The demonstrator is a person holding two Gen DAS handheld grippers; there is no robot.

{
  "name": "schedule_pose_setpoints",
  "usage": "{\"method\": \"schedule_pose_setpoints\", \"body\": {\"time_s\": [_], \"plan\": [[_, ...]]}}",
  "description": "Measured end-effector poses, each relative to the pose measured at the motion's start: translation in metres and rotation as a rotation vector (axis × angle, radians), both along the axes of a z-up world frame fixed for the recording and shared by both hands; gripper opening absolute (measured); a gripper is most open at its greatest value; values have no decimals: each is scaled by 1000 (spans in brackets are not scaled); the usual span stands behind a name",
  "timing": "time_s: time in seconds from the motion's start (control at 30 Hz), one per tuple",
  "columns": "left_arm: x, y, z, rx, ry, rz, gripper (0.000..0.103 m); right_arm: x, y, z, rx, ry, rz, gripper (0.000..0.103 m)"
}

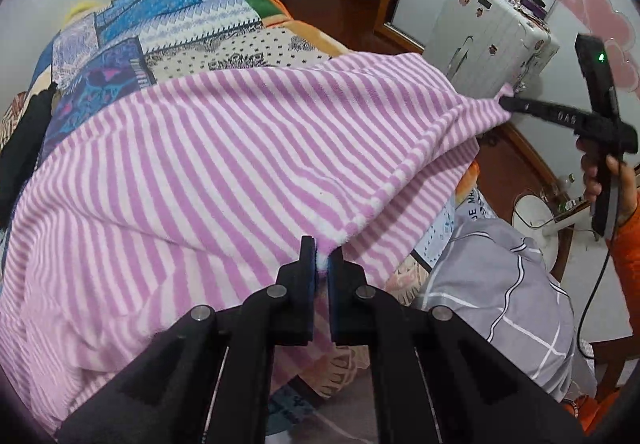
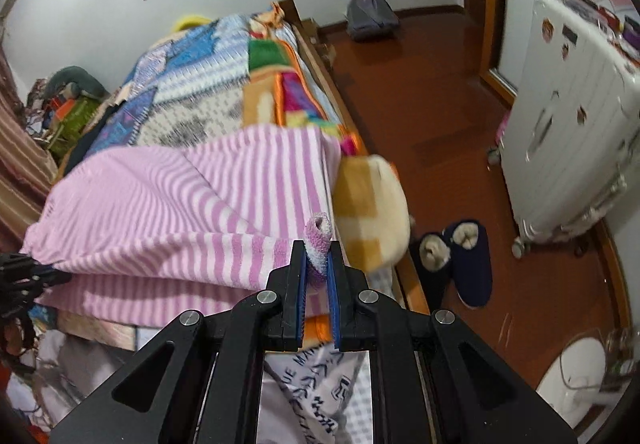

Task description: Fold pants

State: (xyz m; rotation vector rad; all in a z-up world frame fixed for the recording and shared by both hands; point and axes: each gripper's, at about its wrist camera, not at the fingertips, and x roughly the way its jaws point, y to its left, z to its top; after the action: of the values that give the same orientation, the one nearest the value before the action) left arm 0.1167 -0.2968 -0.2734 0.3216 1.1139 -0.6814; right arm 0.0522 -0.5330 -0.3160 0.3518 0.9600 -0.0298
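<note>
One pair of pants (image 1: 208, 164), pink-striped fleece, spread over the bed (image 1: 224, 32) and lifted along the near edge. Left gripper (image 1: 322, 256) sits at 6 o'clock in its own view, jaws pinching one corner of the hem. Right gripper (image 2: 318, 256) is over at 3 o'clock in the left view, jaws clamped on the other corner, a little roll of fabric poking out. This stuff looks soft, light and floppy, so I'd guess it sags between the two holds. Corners seem the right spots to grab. Two grippers, two slippers (image 2: 460, 256), one suitcase (image 2: 572, 132).
</note>
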Motion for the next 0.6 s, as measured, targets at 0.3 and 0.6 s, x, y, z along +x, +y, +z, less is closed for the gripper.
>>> {"method": "schedule_pose_setpoints", "body": {"time_s": [0.3,0.6], "plan": [[-8,-1,1,-7,-12,15,12,-7,5,-39,-7,68,-28,10],[-21,-1,24,-58,-43,7,22,-15,3,-33,-69,97,-53,15]]}}
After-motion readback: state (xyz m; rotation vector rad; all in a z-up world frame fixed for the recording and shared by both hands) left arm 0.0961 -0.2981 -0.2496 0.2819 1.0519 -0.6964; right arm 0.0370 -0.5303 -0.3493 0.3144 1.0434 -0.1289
